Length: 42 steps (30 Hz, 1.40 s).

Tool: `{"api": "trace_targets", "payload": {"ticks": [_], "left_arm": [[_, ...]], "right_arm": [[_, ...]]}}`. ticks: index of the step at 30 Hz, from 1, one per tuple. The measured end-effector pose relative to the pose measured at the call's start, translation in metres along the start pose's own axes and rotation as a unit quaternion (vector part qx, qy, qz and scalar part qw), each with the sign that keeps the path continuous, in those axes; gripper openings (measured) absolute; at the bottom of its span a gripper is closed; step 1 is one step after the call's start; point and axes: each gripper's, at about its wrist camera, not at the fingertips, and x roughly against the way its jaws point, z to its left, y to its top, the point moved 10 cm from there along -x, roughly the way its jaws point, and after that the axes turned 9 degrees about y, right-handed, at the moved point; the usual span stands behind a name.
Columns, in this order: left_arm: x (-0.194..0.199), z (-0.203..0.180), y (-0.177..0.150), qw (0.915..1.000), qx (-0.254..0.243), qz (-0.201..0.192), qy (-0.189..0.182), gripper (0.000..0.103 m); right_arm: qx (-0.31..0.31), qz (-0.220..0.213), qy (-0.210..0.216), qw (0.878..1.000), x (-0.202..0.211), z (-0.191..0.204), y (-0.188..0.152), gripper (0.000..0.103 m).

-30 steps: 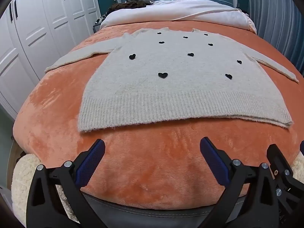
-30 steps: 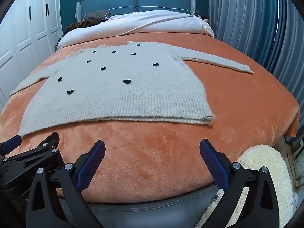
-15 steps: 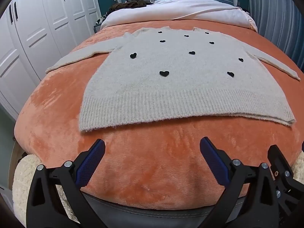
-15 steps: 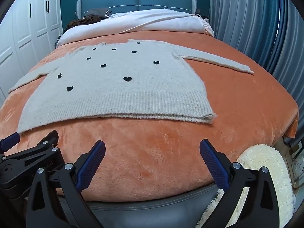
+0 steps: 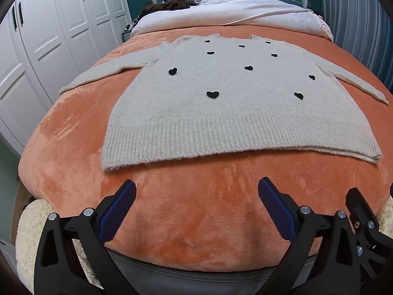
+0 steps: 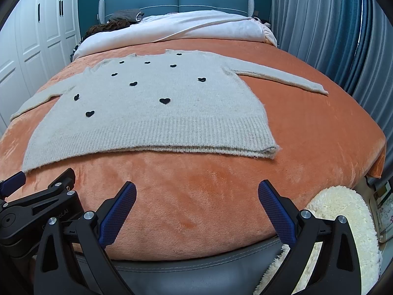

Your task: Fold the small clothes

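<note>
Left hand-held gripper (image 5: 196,196) and right hand-held gripper (image 6: 196,196) both level at the foot of the bed, side by side, jaws spread wide, holding nothing. Grey sweater (image 5: 221,103) with black hearts lies flat on the orange blanket (image 5: 196,221), hem toward the grippers, neck toward the pillows, sleeves out sideways; long axis sleeve to sleeve, across the bed
</note>
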Motion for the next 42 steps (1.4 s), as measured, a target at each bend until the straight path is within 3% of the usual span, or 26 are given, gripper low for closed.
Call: {"api": "trace_targets", "payload": {"ticks": [42], "left_arm": [[0.0001,0.0038,-0.0028,1.0,-0.001,-0.003,0.008,0.097]], "right_arm": [[-0.001,0.005,-0.001,1.0,-0.0009,-0.001,-0.0031,0.098]]}}
